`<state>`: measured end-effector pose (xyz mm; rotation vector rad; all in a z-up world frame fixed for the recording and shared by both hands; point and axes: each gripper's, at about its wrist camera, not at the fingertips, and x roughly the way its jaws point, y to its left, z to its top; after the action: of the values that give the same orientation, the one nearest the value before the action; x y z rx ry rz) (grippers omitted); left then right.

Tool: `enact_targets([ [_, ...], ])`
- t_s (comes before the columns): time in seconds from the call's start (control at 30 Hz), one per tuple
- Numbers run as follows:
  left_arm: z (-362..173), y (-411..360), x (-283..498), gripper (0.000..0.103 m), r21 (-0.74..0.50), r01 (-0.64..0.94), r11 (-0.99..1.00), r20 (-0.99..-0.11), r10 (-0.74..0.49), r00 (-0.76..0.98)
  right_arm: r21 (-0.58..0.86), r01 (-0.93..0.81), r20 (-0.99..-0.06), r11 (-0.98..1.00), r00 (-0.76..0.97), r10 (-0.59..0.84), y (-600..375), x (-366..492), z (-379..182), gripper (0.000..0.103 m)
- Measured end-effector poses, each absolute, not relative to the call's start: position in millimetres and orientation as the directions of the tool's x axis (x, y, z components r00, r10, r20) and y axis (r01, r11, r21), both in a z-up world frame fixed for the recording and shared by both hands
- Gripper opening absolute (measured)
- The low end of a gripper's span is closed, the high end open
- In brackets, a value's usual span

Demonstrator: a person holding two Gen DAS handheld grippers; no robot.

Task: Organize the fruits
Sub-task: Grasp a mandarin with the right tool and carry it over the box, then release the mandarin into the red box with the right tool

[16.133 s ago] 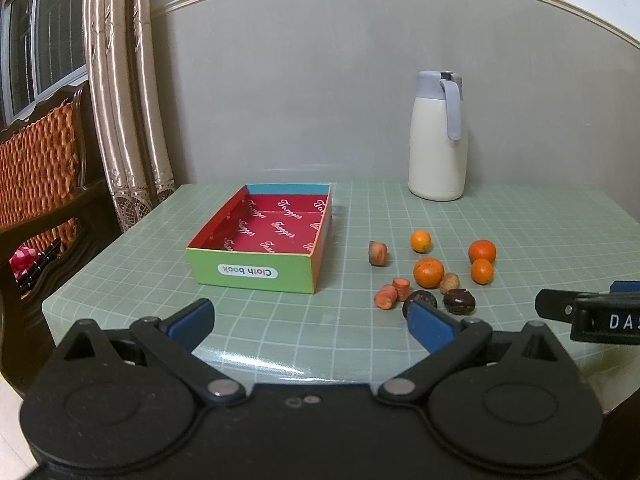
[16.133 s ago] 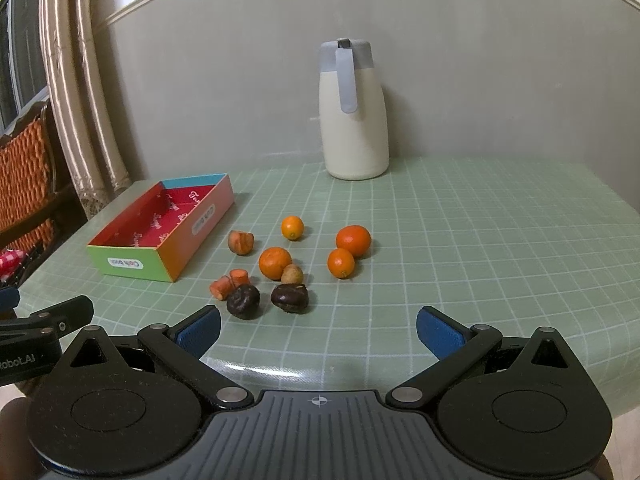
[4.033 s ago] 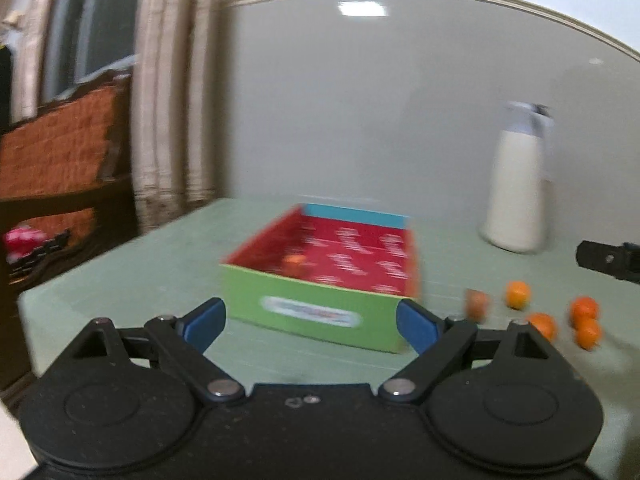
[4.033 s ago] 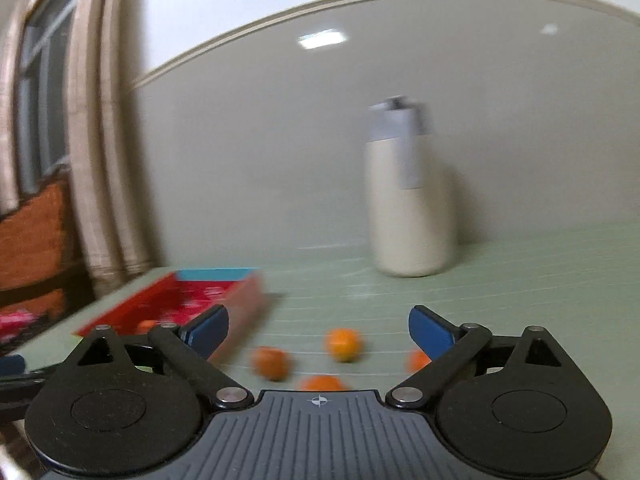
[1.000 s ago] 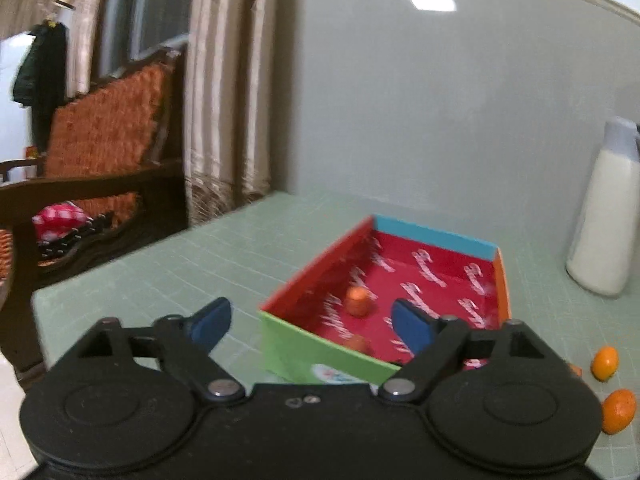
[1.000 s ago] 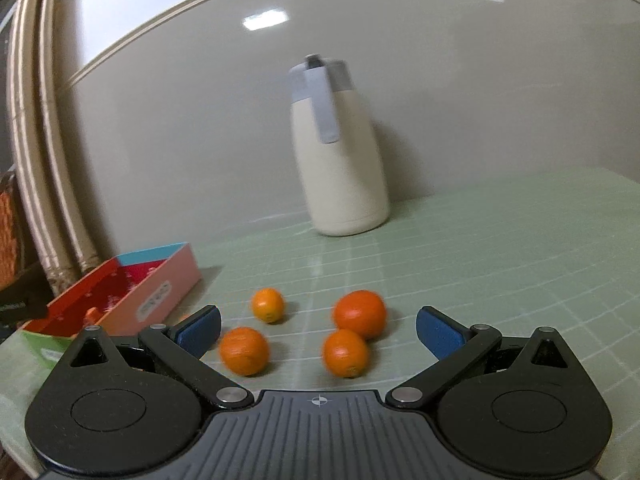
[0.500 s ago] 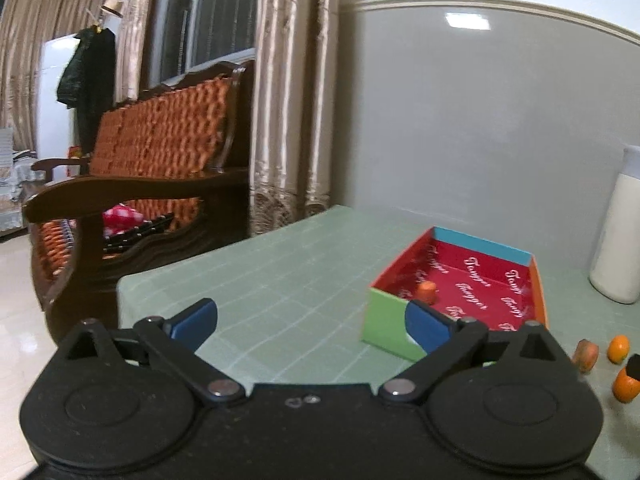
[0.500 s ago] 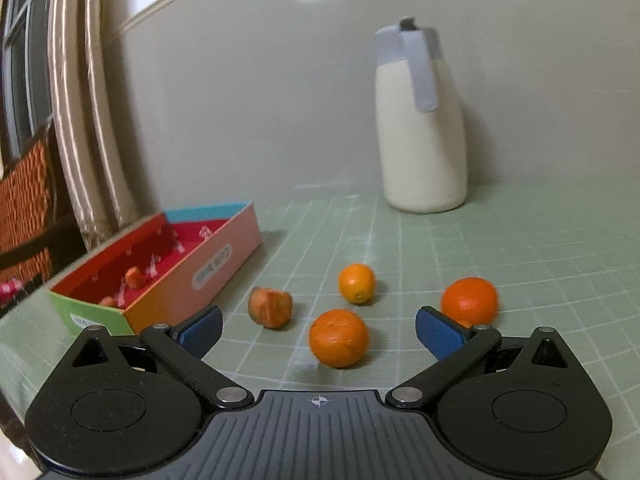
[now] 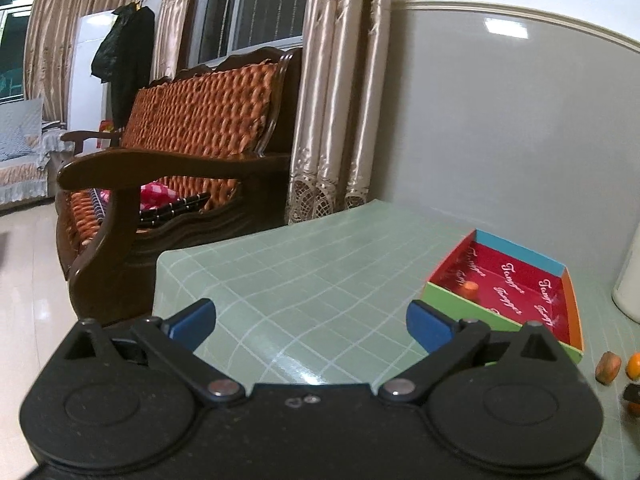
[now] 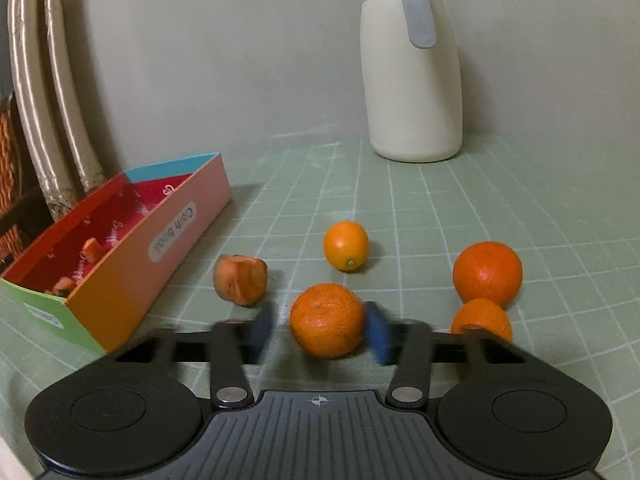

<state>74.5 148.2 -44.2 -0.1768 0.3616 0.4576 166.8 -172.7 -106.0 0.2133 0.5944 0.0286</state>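
Right gripper (image 10: 320, 330) down at table level, jaws narrowed around the nearest orange (image 10: 327, 320), blue pads motion-blurred and close on both flanks of it. Right pad apparently at the skin, left pad seemingly a sliver off; cannot tell whether fully clamped. Probably mid-closure for a pick, centred on the widest part so the round fruit does not squirt forward.

Ahead of the jaws and slightly left: an orange-brown fruit piece (image 10: 241, 279). Straight ahead, beyond the held orange: a small kumquat-like fruit (image 10: 346, 246). Right of the jaws: 2 more oranges, one behind the other, the farther (image 10: 487, 274) and the nearer (image 10: 482, 318) touching or nearly so. Far left of the jaws: the colourful open box (image 10: 172, 232), red-lined, already holding at least 2 orange pieces (image 10: 93, 249), likely the collecting spot, so the task looks partly done with 5 fruits outside.

Left gripper (image 9: 310, 322) empty, jaws wide apart, parked back over the near table corner, pointing away from the fruit, presumably out of the way. Box (image 9: 452, 300) to the right of its jaws, 1 piece (image 9: 469, 289) visible inside.

Surface: table under a pale green, white-gridded glossy cover (image 9: 304, 276). Cream jug with grey lid (image 10: 412, 68) against a grey wall. Beyond the table: carved wooden bench with orange woven cushions (image 9: 200, 120), beige satin curtains (image 9: 340, 92), tiled floor.
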Motion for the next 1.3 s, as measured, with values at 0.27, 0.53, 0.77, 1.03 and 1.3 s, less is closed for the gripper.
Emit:
enact_targets([
  [0.27,-43,158,69,0.097,-0.125,-0.5,0.857,-0.375,0.426,0.823,0.205,-0.006,-0.522,0.979,0.845,0.115,-163,161,-100,0.039],
  [0.53,-43,169,67,0.097,-0.165,-0.524,0.835,-0.403,0.428,0.809,0.232,-0.185,-0.391,0.955,0.882,0.265,-121,152,-61,0.039],
  [0.77,-43,177,64,0.097,-0.192,-0.538,0.821,-0.413,0.43,0.803,0.181,-0.303,-0.382,0.936,0.855,0.351,-67,167,-46,0.039],
  [1.03,-45,188,62,0.097,-0.228,-0.565,0.793,-0.44,0.434,0.786,0.159,-0.327,-0.442,0.931,0.82,0.364,-35,188,-50,0.039],
  [1.3,-46,187,65,0.097,-0.23,-0.565,0.793,-0.449,0.428,0.784,0.147,-0.337,-0.542,0.93,0.759,0.36,-18,207,-58,0.042],
])
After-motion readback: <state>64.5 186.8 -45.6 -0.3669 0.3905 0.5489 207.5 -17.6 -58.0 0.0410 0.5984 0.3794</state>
